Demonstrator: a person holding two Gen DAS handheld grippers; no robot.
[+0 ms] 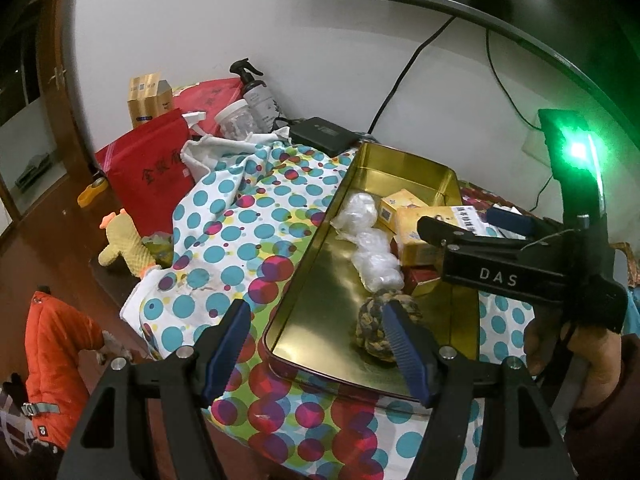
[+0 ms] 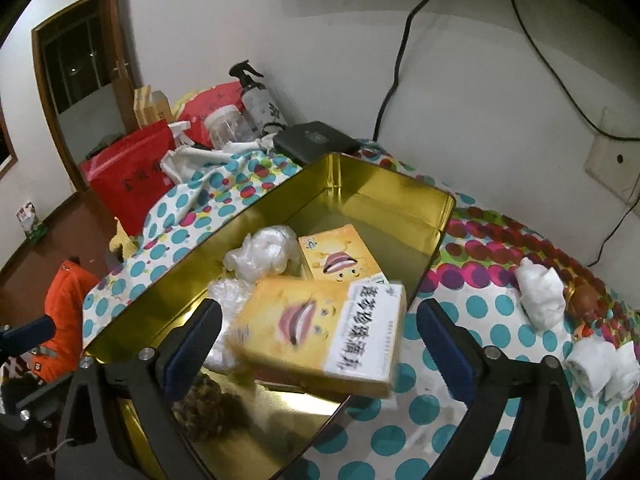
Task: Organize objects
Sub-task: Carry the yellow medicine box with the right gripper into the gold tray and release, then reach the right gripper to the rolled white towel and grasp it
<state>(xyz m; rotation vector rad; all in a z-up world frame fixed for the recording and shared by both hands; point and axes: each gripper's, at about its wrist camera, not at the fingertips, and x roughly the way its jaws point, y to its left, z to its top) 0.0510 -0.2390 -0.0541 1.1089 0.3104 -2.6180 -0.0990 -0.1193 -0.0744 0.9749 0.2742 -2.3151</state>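
A gold tin tray [image 1: 320,280] [image 2: 384,196] lies on the polka-dot cloth. It holds crumpled clear plastic bags [image 1: 376,256] [image 2: 260,256], yellow cartoon boxes [image 1: 416,236] [image 2: 340,256] and a braided rope ball [image 1: 370,328] [image 2: 208,400]. My left gripper [image 1: 316,348] is open and empty over the tray's near end, beside the rope ball. My right gripper [image 2: 316,344] is open wide; a blurred yellow box [image 2: 320,336] sits between its fingers over the tray, untouched by the pads. The right gripper also shows in the left wrist view [image 1: 476,216] above the boxes.
Rolled white cloths [image 2: 540,296] and a small brown figure [image 2: 584,300] lie right of the tray. Behind it are a black box [image 1: 324,134], a spray bottle [image 1: 256,92], a jar [image 1: 236,120], red bags [image 1: 152,168] and a yellow plush toy [image 1: 120,244]. An orange jacket [image 1: 56,344] lies lower left.
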